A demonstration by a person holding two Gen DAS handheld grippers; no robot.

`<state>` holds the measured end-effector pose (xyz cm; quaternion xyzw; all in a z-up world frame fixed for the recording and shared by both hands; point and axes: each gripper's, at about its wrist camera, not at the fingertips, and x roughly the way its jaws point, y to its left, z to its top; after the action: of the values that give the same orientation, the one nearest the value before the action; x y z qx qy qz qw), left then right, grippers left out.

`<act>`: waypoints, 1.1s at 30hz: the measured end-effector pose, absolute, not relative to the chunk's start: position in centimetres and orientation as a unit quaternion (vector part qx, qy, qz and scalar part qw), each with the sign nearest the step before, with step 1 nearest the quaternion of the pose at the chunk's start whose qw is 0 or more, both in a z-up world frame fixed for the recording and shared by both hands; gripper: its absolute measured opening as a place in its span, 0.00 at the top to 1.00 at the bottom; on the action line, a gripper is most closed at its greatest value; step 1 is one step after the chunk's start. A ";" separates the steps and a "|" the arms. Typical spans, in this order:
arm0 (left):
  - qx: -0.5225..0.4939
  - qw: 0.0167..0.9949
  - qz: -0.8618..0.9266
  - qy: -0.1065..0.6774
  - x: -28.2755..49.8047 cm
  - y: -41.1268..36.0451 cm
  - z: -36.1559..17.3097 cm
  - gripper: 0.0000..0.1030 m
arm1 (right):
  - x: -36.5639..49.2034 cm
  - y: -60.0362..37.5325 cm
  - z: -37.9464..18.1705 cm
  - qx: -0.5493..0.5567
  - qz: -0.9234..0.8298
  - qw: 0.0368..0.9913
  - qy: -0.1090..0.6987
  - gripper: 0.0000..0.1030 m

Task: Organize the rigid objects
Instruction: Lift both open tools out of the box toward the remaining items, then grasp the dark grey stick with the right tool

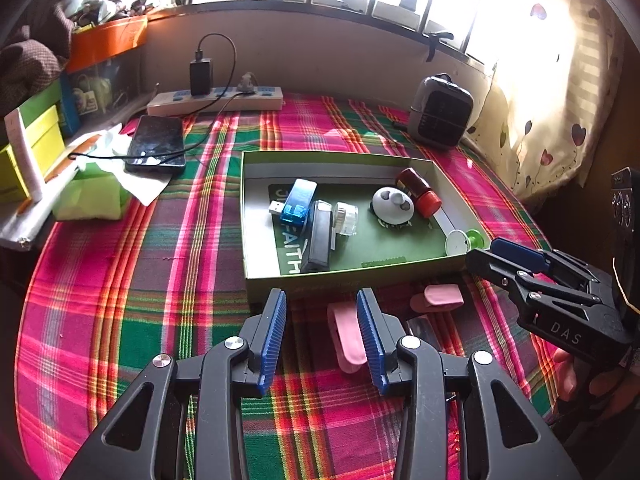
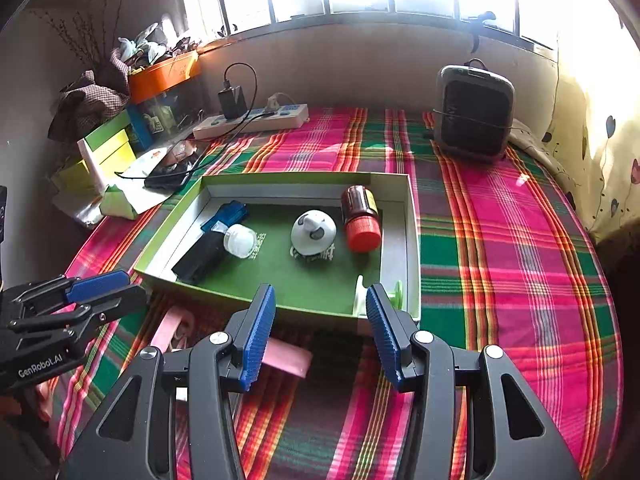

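A green cardboard tray (image 1: 360, 276) (image 2: 412, 240) sits on the plaid cloth. It holds a blue USB device (image 1: 296, 202), a black bar (image 1: 318, 236), a clear cap (image 1: 346, 218), a white round toy (image 1: 392, 204) (image 2: 314, 230), a red-capped bottle (image 1: 418, 192) (image 2: 360, 216) and a green-and-white spool (image 1: 464, 240) (image 2: 378, 298). Two pink clips (image 1: 346, 336) (image 1: 438, 296) lie on the cloth in front of the tray. My left gripper (image 1: 322, 336) is open around the nearer pink clip. My right gripper (image 2: 320, 332) is open and empty, at the tray's near right corner.
A phone (image 1: 156, 144) on a cable, a power strip (image 1: 216, 100) and a green tissue pack (image 1: 92, 192) lie at the back left. A small grey heater (image 1: 440, 112) (image 2: 474, 116) stands at the back right. Boxes are stacked along the left wall (image 1: 32, 140).
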<state>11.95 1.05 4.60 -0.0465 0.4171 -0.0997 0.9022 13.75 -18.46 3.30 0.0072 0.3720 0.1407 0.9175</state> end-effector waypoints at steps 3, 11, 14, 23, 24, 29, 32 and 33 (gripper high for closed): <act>-0.055 0.901 -0.094 0.420 11.4 1.8 4.3 0.65 | 12.4 -18.2 3.0 0.005 0.145 0.917 0.372 0.53; -0.070 0.896 -0.089 0.429 10.2 3.2 3.2 0.65 | 9.7 -16.5 1.0 0.006 0.166 0.903 0.396 0.53; -0.072 0.896 -0.087 0.430 9.8 3.6 3.0 0.65 | 8.9 -15.6 0.1 -0.001 0.169 0.897 0.408 0.53; -0.081 0.892 -0.087 0.436 9.2 4.2 2.4 0.65 | 8.0 -14.6 -0.9 -0.017 0.164 0.893 0.418 0.53; -0.082 0.892 -0.087 0.436 9.1 4.3 2.3 0.65 | 8.0 -14.5 -0.9 -0.019 0.162 0.893 0.419 0.53; -0.086 0.890 -0.084 0.440 9.1 4.6 2.0 0.65 | 8.0 -13.7 -1.3 -0.035 0.154 0.893 0.422 0.52; -0.087 0.888 -0.086 0.442 9.1 4.5 1.8 0.65 | 8.1 -13.3 -1.4 -0.050 0.147 0.894 0.421 0.52; -0.087 0.888 -0.087 0.443 9.1 4.5 1.8 0.65 | 8.2 -13.2 -1.5 -0.059 0.143 0.894 0.420 0.52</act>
<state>9.11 4.49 1.80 -0.0871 0.4430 -0.0874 0.8880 8.17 -13.17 -1.47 -0.0587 0.4205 0.1427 0.8941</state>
